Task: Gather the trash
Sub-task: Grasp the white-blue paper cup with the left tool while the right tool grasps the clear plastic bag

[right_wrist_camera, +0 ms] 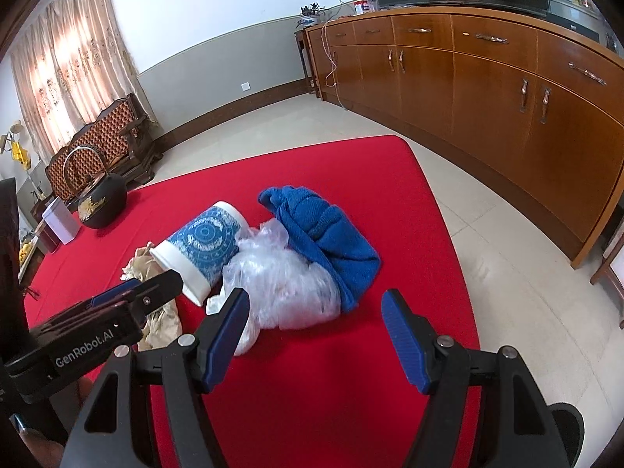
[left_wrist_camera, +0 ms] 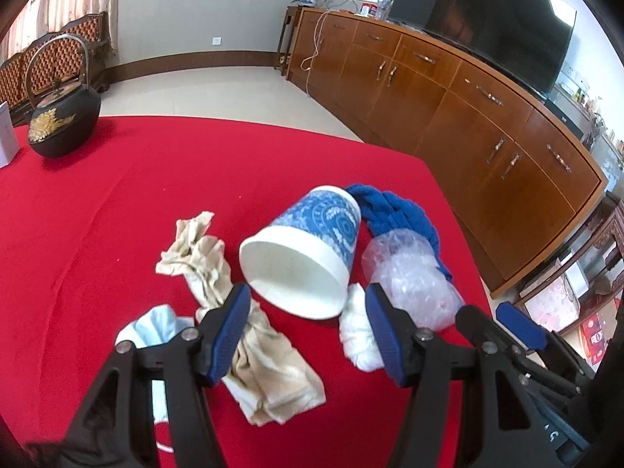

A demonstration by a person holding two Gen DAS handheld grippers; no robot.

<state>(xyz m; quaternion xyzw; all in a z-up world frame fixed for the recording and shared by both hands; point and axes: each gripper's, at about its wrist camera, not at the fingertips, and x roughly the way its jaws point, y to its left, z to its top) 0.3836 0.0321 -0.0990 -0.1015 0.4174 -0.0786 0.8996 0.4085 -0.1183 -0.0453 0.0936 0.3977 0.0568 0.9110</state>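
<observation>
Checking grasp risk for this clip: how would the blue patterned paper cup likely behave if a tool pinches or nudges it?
The paper cup lies on its side on the red cloth, so a nudge would probably roll it in an arc. It looks empty and thin-walled, likely light and easily crushed. Its open rim faces the left tool, whose jaws stand open.

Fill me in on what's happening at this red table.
A person holds a hand-held gripper in each hand over a pile of trash on the red tablecloth. The left hand-held gripper hangs open just in front of a tipped-over blue and white paper cup, with crumpled beige paper beside it. The right hand-held gripper is open near a clear plastic bag and a blue cloth. Nothing is gripped yet.
</observation>
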